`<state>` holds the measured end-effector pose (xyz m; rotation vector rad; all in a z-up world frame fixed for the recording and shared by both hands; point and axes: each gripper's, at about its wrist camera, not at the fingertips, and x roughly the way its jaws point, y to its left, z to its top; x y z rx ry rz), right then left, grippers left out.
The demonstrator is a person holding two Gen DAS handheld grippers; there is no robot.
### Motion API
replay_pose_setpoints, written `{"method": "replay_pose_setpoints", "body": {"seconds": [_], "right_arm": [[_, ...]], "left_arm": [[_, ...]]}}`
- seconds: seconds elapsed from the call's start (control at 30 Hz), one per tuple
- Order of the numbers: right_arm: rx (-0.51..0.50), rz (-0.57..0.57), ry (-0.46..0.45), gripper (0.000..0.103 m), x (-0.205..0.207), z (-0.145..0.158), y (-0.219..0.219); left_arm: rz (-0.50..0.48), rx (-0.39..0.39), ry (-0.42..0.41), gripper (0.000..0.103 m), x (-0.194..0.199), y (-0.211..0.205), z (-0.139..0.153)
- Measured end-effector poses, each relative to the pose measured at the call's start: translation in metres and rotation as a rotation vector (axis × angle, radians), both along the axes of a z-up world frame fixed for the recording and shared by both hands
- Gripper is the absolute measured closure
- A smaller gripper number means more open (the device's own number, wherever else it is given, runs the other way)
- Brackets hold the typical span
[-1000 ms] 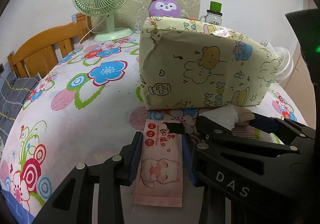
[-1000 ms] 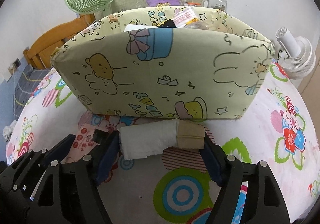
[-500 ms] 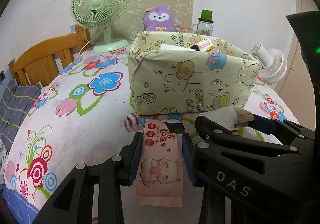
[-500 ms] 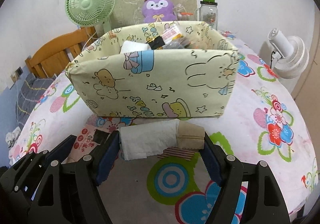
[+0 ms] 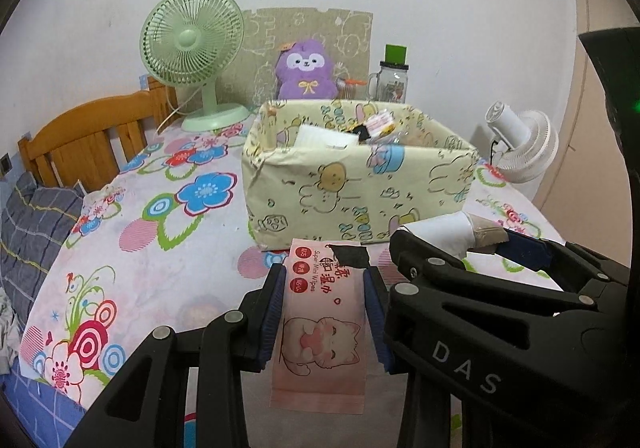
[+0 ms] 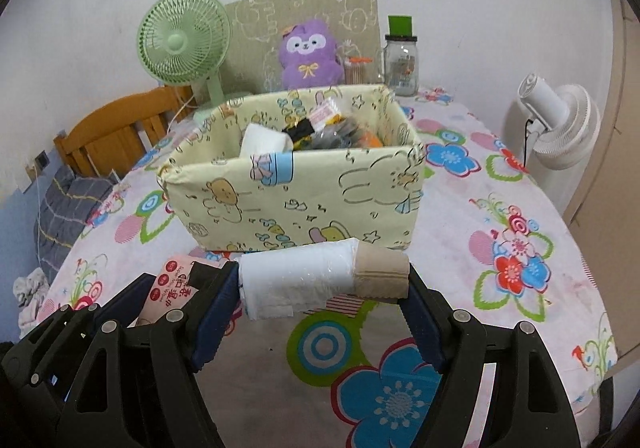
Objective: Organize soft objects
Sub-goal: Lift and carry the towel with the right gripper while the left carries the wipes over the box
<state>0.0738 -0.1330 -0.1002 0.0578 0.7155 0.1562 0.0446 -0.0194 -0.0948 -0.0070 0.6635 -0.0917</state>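
The wet wipes pack (image 5: 320,312) is pink, printed with a cartoon cat, red dots and red lettering. The roll (image 6: 320,280) is white over a brown cardboard core. The fabric box (image 6: 296,199) is pale yellow with cartoon bears, rabbits and stars. The tablecloth (image 6: 500,224) is white with blue, red and pink flowers and green rings. The plush toy (image 6: 310,55) is purple, the desk fan (image 5: 192,43) mint green.
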Motion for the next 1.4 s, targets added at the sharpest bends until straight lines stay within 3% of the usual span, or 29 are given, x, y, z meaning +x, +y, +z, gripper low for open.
{"method": "replay_pose_setpoints", "body": {"seconds": [0.67,1.4], "right_arm": [[0.008,-0.008,-0.096,0.024,-0.019,0.049,-0.008],[0.016,-0.022,-0.136,0.024,0.003,0.084,-0.013]], "left_arm": [[-0.008,-0.007,-0.084,0.063,-0.012,-0.009,0.044],[-0.026,0.005,-0.117,0.063,0.015,-0.014,0.078]]}}
